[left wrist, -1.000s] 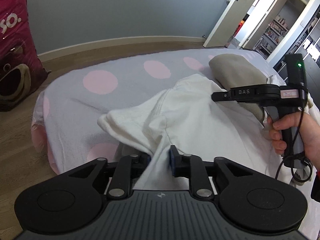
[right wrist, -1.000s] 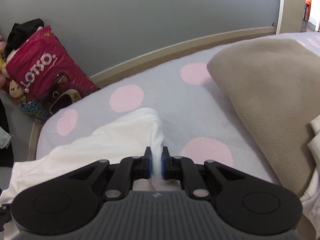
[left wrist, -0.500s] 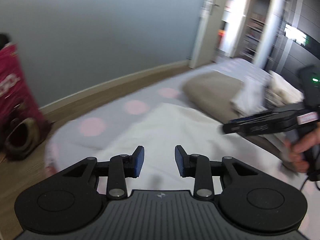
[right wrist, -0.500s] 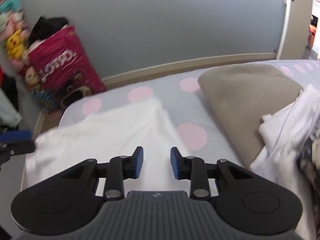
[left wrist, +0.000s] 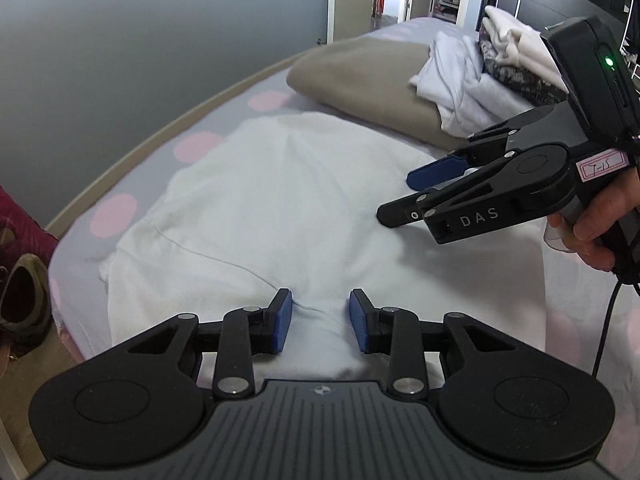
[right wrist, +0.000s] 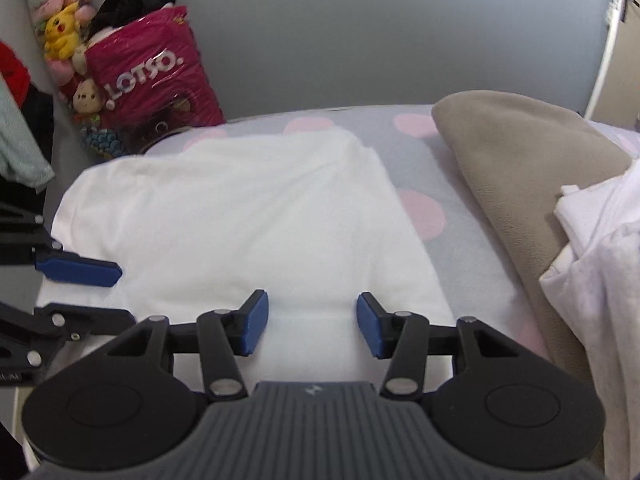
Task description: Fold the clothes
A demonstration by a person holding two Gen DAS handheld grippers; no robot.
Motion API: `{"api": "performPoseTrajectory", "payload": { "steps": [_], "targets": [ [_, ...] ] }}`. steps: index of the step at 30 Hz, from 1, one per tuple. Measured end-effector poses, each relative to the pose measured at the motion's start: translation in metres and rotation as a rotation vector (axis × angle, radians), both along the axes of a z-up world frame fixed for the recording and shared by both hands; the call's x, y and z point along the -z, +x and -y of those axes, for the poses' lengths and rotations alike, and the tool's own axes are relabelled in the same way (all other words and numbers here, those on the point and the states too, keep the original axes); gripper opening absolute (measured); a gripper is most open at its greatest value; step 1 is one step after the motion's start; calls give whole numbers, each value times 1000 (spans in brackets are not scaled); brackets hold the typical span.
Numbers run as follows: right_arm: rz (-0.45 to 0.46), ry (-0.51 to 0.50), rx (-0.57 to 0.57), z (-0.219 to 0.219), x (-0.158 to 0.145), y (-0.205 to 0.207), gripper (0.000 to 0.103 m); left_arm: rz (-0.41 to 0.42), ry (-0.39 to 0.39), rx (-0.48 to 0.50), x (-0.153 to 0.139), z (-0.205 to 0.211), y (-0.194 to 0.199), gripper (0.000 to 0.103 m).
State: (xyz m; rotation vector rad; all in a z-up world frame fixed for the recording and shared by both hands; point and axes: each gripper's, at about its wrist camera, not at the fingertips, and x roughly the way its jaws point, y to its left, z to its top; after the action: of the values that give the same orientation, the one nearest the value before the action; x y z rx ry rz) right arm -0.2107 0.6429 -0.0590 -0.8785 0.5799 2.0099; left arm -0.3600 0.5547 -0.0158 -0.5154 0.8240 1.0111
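Observation:
A white garment (left wrist: 280, 200) (right wrist: 240, 220) lies spread flat on the grey, pink-dotted bed (left wrist: 236, 120) (right wrist: 460, 248). My left gripper (left wrist: 320, 312) hovers open over its near edge, with only cloth below and nothing pressed between the blue pads. It also shows at the left edge of the right wrist view as the left gripper (right wrist: 116, 292). My right gripper (right wrist: 312, 308) stands over the garment's near right part, its jaws opening with nothing between them. From the left wrist view the right gripper (left wrist: 400, 196) is at the right, held by a hand (left wrist: 600, 220).
A tan blanket (left wrist: 360, 80) (right wrist: 520, 160) lies folded at the far right of the bed, with a pile of pale clothes (left wrist: 480, 72) (right wrist: 600, 260) on it. A red LOTSO bag (right wrist: 148, 72) and plush toys (right wrist: 60, 28) stand on the floor by the grey wall.
A second ago both grippers were shut on folds of the white garment. Both have let go and opened, and the garment now lies flat. Both hands swung sideways and rolled.

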Motion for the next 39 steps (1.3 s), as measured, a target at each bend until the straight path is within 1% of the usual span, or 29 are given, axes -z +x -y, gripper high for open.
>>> {"api": "performPoseTrajectory", "payload": {
  "steps": [3, 7, 9, 11, 13, 14, 16, 18, 20, 24, 27, 29, 31, 32, 34, 37, 39],
  "targets": [
    [-42, -19, 20, -2, 6, 7, 53, -4, -3, 8, 3, 0, 1, 30],
    [-13, -22, 42, 1, -4, -1, 53, -13, 11, 12, -2, 3, 1, 30],
    [-4, -30, 62, 3, -14, -3, 53, -17, 43, 23, -10, 9, 0, 30],
    [-27, -11, 65, 13, -26, 1, 53, -8, 88, 33, -22, 23, -3, 30],
    [-32, 22, 52, 28, -35, 5, 53, 4, 128, 47, -31, 37, -4, 36],
    [-28, 37, 48, 35, -38, 7, 55, 8, 126, 60, -32, 43, -2, 41],
    [-19, 55, 43, 46, -38, 12, 59, 11, 99, 98, -28, 52, 3, 42],
    [-7, 44, 45, 51, -32, 17, 65, -36, 81, 121, -19, 55, 11, 42],
    [8, 13, 63, 51, -21, 21, 65, -77, 60, 124, -12, 56, 15, 42],
    [-33, -26, 80, 49, -5, 30, 66, -71, 2, 94, -5, 48, 7, 42],
    [-30, -28, 96, 49, -7, 27, 66, -76, 6, 97, -6, 50, 8, 42],
    [-24, -17, 115, 55, -12, 27, 66, -70, 14, 99, -8, 52, 7, 42],
    [-42, -9, 140, 63, -20, 31, 66, -41, 17, 87, -12, 54, 3, 42],
    [-53, -10, 164, 67, -24, 34, 67, -26, 19, 79, -15, 55, 2, 42],
    [-68, -16, 218, 75, -33, 38, 73, -1, 24, 64, -21, 57, -1, 42],
    [-93, -7, 292, 90, -50, 45, 78, -19, 79, 63, -33, 67, 6, 42],
    [-107, 13, 330, 102, -63, 48, 82, -25, 129, 50, -43, 75, 12, 46]
  ]
}}
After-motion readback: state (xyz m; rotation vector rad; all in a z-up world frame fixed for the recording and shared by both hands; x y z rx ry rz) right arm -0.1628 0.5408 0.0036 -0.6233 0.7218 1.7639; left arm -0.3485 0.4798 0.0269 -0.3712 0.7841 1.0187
